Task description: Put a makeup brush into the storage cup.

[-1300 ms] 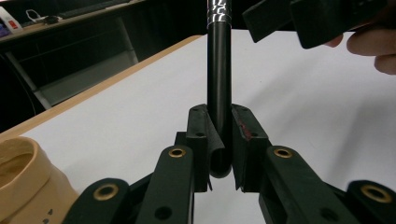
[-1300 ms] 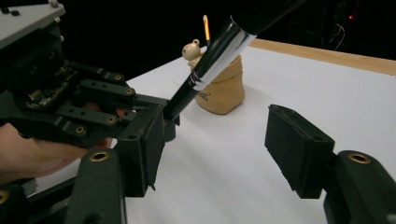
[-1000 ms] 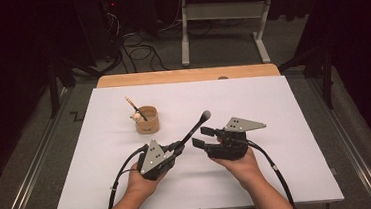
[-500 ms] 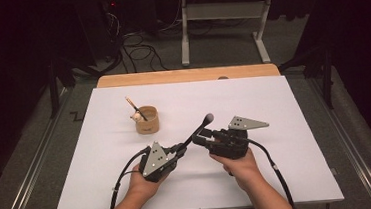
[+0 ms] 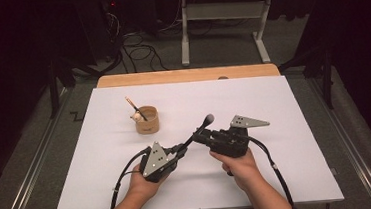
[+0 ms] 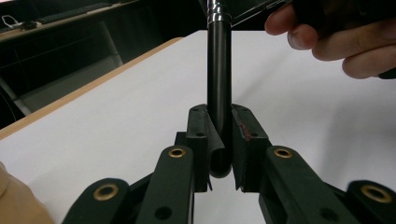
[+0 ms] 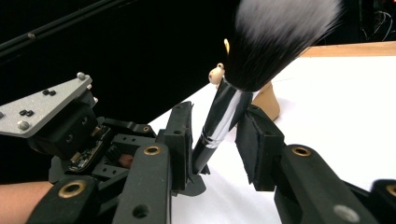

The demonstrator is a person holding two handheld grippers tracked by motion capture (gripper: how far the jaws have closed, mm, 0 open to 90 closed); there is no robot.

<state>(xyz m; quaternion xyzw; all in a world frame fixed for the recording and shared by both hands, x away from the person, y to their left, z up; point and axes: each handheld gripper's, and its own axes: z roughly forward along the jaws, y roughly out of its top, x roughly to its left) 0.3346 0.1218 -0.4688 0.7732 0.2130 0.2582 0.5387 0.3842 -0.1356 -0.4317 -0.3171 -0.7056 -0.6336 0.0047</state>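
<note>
- Since a second ago my right gripper [image 5: 199,135] has shifted in toward the brush [image 5: 196,135], and its jaws have just been closing around the ferrule; my left gripper [image 5: 179,150] has kept its place.
- From the high view I see the brush slanting up and away over the table [image 5: 285,126], handle end in my left gripper, bristle head [image 5: 208,117] raised clear of the white surface, near the middle of the table.
- Left gripper view shows what the high view cannot: the black handle [image 6: 219,102] stands straight up between the two pads, which press on it from both sides, so the jaws are nearly closed and clamped on the brush.
- That same view catches the fingers of my right hand [image 6: 336,39] at the top right, close to the handle's chrome band.
- Right gripper view gives the close look at the other end: the dark, white-tipped bristles [image 7: 280,37] fan out above the jaws, and the shiny ferrule [image 7: 223,119] sits between them.
- There the ferrule leans against the left pad, while a gap remains at the right pad, so these jaws are partly open and not yet gripping.
- Right gripper view also shows my left gripper's grey plate [image 7: 44,107] at the left.
- High view alone shows the cup [image 5: 146,119] standing well apart to the left rear, with a stick [image 5: 134,107] leaning in it.
</note>
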